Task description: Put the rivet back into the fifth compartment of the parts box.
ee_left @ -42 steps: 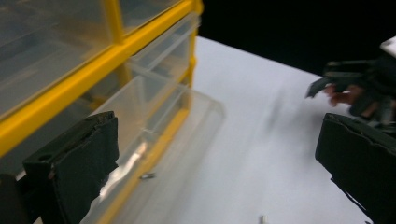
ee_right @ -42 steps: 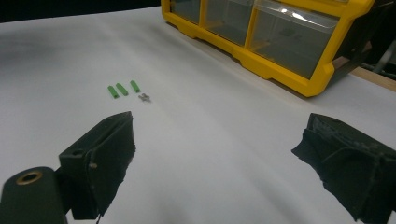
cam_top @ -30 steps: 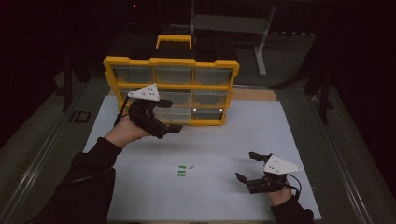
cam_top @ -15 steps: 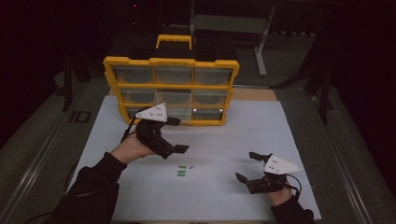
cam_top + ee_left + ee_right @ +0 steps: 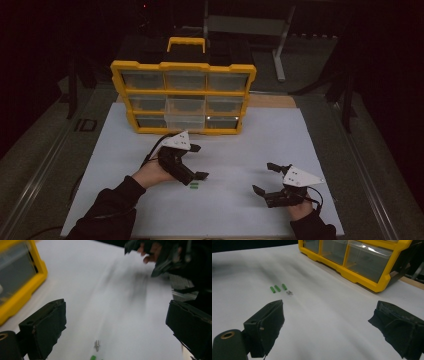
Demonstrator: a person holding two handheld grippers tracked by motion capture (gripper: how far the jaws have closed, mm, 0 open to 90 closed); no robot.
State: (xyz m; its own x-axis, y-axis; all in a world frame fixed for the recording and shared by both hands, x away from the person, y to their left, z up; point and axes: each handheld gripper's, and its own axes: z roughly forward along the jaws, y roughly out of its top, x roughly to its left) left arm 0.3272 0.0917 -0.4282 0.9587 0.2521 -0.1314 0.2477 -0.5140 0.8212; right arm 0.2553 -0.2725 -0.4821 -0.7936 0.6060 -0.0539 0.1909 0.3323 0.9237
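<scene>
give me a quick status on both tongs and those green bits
Left tongs open, over green pieces. Right tongs open, empty. Tiny screw beside the pieces. Yellow drawer box behind, path clear.

Matt white sheet (image 5: pixel 240 150); glossy yellow plastic organizer (image 5: pixel 183 97) (clear drawers).

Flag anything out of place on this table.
One clear drawer in the yellow organizer sticks out, unlike its neighbours. Three green pieces and a small metal part lie loose on the white mat.

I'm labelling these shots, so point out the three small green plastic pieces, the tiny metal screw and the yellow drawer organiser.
three small green plastic pieces (image 5: pixel 277 288): right gripper view, middle piece.
tiny metal screw (image 5: pixel 97 345): left gripper view, its shaft.
yellow drawer organiser (image 5: pixel 183 66): high view, top rim.
</scene>
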